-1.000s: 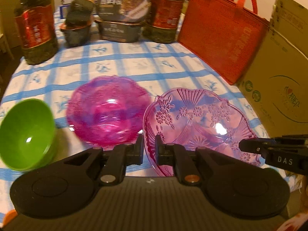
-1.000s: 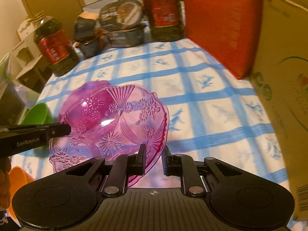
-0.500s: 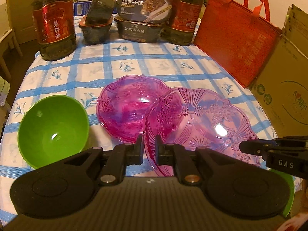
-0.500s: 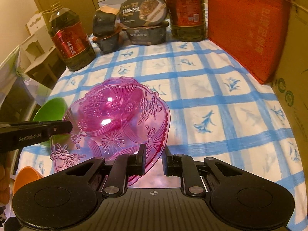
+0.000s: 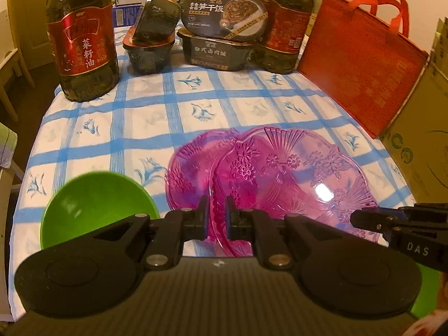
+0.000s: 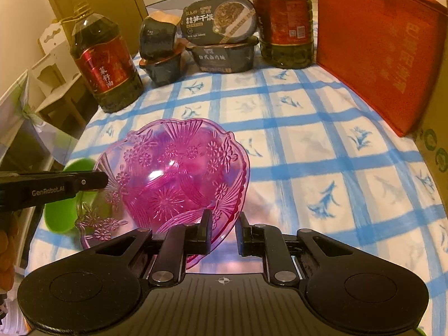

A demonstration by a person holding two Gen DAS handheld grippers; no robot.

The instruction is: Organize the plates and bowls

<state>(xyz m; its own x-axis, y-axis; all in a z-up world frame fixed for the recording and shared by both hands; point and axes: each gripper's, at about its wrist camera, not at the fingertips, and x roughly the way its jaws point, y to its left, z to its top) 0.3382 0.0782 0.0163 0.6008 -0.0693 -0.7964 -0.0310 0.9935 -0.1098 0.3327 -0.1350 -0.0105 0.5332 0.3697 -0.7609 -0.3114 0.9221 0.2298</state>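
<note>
A clear pink plate [image 5: 294, 173] with a flower relief hangs tilted above the table, held by both grippers. My left gripper [image 5: 217, 210] is shut on its left rim. My right gripper [image 6: 224, 224] is shut on its right rim [image 6: 179, 173]. Each gripper shows from the side in the other's view: the right gripper [image 5: 397, 224] and the left gripper [image 6: 56, 187]. A second pink dish [image 5: 190, 168] lies on the checked cloth, mostly under the held plate. A green bowl [image 5: 95, 201] [image 6: 61, 212] sits just left of it.
Two oil bottles [image 5: 81, 36] [image 5: 282, 22] and stacked food boxes [image 5: 221, 33] line the back of the table. A red bag [image 5: 361, 56] and a cardboard box [image 5: 420, 145] stand along the right side. Something green [image 5: 422, 294] shows at the lower right.
Both grippers have carried the pink plate to the left, so it now covers most of the second pink dish. The green bowl lies closer to the left gripper.
</note>
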